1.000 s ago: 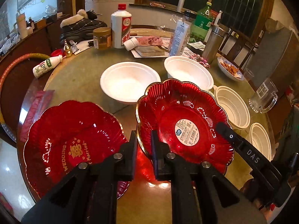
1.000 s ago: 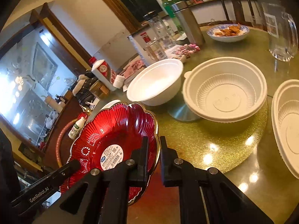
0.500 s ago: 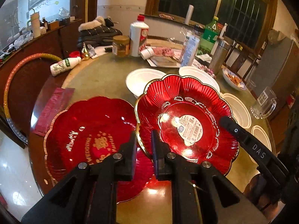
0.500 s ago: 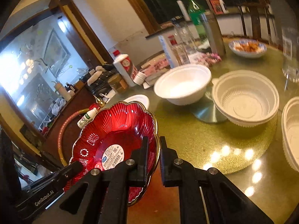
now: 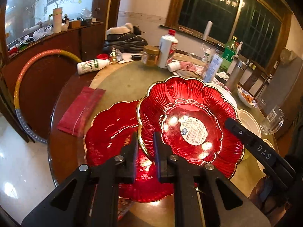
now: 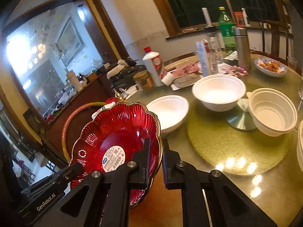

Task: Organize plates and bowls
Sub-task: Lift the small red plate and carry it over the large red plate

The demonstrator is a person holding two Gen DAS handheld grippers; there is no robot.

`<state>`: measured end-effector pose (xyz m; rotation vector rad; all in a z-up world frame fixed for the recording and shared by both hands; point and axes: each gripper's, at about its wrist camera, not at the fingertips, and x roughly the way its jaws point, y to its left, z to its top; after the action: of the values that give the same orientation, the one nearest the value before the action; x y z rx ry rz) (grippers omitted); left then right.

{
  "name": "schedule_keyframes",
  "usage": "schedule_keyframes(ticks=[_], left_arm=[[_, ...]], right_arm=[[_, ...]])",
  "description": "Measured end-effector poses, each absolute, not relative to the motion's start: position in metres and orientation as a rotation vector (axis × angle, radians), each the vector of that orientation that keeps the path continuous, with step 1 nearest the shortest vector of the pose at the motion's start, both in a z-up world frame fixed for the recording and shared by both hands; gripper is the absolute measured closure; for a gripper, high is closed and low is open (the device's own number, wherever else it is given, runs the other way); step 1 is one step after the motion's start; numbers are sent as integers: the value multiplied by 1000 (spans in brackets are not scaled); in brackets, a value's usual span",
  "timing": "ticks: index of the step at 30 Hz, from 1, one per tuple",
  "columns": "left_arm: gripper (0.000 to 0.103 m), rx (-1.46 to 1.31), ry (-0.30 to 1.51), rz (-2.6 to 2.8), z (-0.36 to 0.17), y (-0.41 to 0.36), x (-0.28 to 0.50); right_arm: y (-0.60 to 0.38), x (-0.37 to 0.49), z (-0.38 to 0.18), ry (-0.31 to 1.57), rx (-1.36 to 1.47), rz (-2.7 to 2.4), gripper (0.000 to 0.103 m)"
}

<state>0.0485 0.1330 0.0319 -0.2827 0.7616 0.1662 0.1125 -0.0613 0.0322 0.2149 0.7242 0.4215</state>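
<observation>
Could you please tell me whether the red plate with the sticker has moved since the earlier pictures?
Yes. In the left wrist view the stickered red plate has shifted left and now overlaps the other red plate lying on the table; a second ago they were side by side.

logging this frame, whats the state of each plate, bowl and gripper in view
stickered red plate: lifted, tilted, gripped at both rims
second red plate: flat on the table, partly under the lifted one
left gripper: shut on plate rim
right gripper: shut on plate rim
white foam bowls: upright, empty, unstacked
ribbed plastic bowl: upright, empty
glass mug: upright, empty
</observation>
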Motion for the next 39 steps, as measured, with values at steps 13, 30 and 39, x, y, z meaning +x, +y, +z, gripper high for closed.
schedule_keyframes(ticks=[13, 30, 39], left_arm=[[90, -309, 774, 206, 18, 155, 38], [90, -302, 780, 257, 6, 163, 37], [90, -261, 797, 292, -3, 158, 45]], right_arm=[[-30, 110, 22, 759, 172, 442, 93], [-12, 114, 10, 780, 164, 472, 93], [-13, 123, -7, 811, 173, 478, 93]])
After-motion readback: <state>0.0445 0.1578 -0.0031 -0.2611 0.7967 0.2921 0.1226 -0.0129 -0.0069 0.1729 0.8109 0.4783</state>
